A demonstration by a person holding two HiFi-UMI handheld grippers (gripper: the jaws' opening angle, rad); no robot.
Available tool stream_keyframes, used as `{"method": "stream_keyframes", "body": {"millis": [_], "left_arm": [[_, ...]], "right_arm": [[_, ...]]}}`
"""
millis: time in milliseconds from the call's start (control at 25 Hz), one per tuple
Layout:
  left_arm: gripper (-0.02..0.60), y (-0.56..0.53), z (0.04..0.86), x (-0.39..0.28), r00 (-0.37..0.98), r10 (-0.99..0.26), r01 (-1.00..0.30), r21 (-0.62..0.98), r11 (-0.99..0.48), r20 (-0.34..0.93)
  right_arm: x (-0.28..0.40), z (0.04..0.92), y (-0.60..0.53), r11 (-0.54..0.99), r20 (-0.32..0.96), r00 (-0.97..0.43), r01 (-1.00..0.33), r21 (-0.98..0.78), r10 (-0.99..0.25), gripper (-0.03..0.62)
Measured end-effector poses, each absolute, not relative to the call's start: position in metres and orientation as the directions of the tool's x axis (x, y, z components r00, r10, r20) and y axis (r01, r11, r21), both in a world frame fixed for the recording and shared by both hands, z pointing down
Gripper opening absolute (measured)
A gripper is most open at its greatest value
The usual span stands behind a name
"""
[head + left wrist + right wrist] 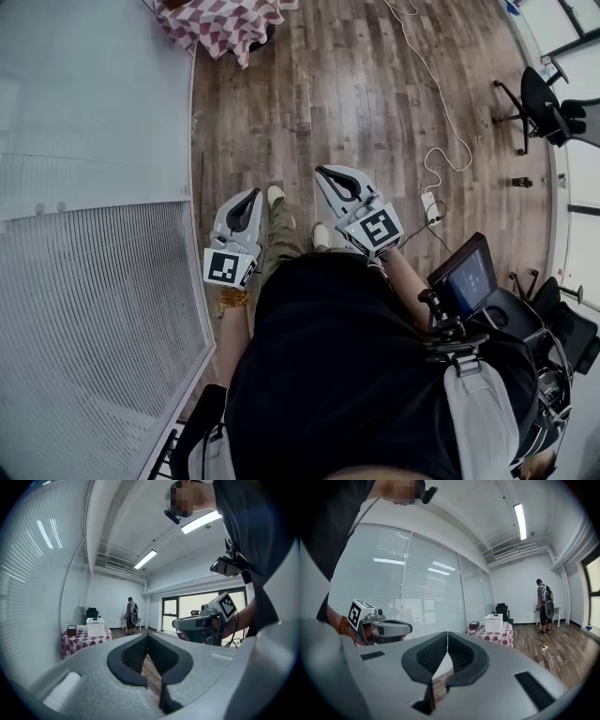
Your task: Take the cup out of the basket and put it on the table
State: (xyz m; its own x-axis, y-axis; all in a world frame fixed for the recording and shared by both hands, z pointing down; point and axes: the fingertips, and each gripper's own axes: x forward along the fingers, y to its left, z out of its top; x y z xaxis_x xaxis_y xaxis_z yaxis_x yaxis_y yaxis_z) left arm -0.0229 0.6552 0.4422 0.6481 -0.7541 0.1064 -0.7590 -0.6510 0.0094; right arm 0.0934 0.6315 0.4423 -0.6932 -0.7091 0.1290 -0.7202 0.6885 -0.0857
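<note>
1. Both grippers are held out in front of the body over the wooden floor (375, 94), beside a glass wall (431, 588) hung with blinds, well apart from the work area.
2. The left gripper (147, 639) is seen with its jaws pressed together and nothing between them. The right gripper (447, 637) is likewise closed tight and empty.
3. The white basket (493, 623) is set on the table (506, 638), which is draped in a checked cloth at the far end of the room. A small dark box (474, 625) is placed just beside the basket. The cup cannot be made out at this range and is judged to lie inside the basket.
4. The task is judged to be at its opening step, the approach, with nothing yet grasped.
5. For the next move, the table must be walked up to, one gripper's jaws opened wide, and that gripper lowered into the basket around the cup. A second person (543, 604) is seen standing beyond the table.
</note>
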Motion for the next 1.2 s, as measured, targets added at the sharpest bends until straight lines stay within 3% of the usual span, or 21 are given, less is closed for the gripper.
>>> {"method": "stream_keyframes", "body": {"millis": [520, 800, 1200], "left_arm": [[0.006, 0.495, 0.428, -0.068, 0.733, -0.680, -0.681, 0.056, -0.731, 0.034], [0.006, 0.444, 0.433, -0.114, 0.730, -0.681, -0.683, 0.057, -0.728, 0.058], [0.006, 0.362, 0.455, -0.136, 0.716, -0.691, -0.698, 0.084, -0.711, 0.100]], "right_arm": [[0.001, 0.416, 0.493, 0.716, 0.174, -0.711, -0.696, -0.044, -0.681, 0.012], [-0.050, 0.422, 0.434, 0.745, 0.198, -0.734, -0.667, -0.029, -0.650, 0.012], [-0.074, 0.446, 0.352, 0.754, 0.214, -0.753, -0.650, -0.094, -0.622, 0.012]]}}
